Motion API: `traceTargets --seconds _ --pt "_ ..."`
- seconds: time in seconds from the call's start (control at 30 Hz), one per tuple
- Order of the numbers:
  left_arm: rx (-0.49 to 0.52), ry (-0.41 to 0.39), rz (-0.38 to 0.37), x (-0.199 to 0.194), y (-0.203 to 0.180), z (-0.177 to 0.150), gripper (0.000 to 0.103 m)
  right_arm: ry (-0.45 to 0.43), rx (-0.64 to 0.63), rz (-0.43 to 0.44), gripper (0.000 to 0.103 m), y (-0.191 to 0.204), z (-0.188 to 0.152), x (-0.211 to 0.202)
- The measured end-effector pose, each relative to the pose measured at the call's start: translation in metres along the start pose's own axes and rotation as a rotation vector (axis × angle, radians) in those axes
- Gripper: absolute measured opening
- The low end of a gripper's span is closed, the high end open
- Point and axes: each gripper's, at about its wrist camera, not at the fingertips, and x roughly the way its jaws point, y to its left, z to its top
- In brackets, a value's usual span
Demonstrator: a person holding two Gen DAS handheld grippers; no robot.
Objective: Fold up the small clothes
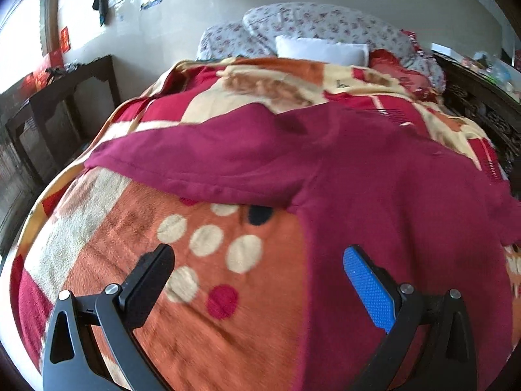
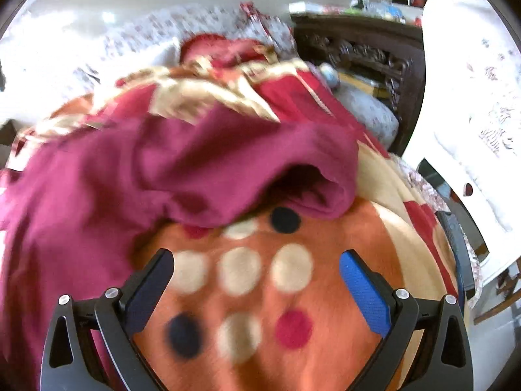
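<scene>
Soft, dark red cloth: the shirt (image 1: 374, 176) lies spread on the spotty blanket (image 1: 202, 277). The left gripper (image 1: 259, 260) is wide open, holding nothing, with the shirt's sleeve just ahead and its body under the right finger. The right gripper (image 2: 255, 262) is wide open too, the other sleeve (image 2: 293, 169) just ahead. The shirt looks light and floppy. A good spot to pinch is probably a sleeve edge.

Both hand-held grippers (image 1: 259, 262) (image 2: 256, 265) agape, empty
</scene>
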Motion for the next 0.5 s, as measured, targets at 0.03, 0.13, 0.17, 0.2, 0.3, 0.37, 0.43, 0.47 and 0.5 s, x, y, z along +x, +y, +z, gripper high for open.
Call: traceTargets --seconds 0.03,0.13,0.17,0.2,0.3,0.37,0.43,0.47,0.5 --pt "0.004 -0.007 -0.008 -0.004 -0.004 -0.001 0.103 -0.015 0.000 0.023 0.103 0.008 -0.002 -0.013" --pt "0.018 -0.014 -0.042 -0.017 -0.019 -0.004 0.103 -0.030 -0.003 0.087 0.103 0.033 -0.002 -0.036" --pt "0.023 -0.017 -0.047 -0.021 -0.023 -0.005 0.103 -0.034 -0.007 0.103 0.103 0.039 -0.003 -0.042" --pt "0.029 -0.022 -0.050 -0.025 -0.027 -0.007 0.103 -0.042 -0.014 0.118 0.103 0.047 -0.005 -0.049" --pt "0.041 -0.034 -0.062 -0.035 -0.037 -0.011 0.103 -0.062 -0.026 0.161 0.103 0.071 -0.009 -0.064" --pt "0.051 -0.040 -0.074 -0.042 -0.044 -0.014 0.103 -0.068 -0.007 0.192 0.103 0.081 -0.010 -0.070" --pt "0.058 -0.045 -0.083 -0.047 -0.049 -0.015 0.103 -0.061 0.001 0.203 0.103 0.091 -0.012 -0.070" --pt "0.062 -0.047 -0.087 -0.049 -0.052 -0.016 0.103 -0.056 0.000 0.209 0.103 0.096 -0.013 -0.069" --pt "0.065 -0.050 -0.090 -0.051 -0.054 -0.017 0.103 -0.051 -0.002 0.215 0.103 0.100 -0.015 -0.069"
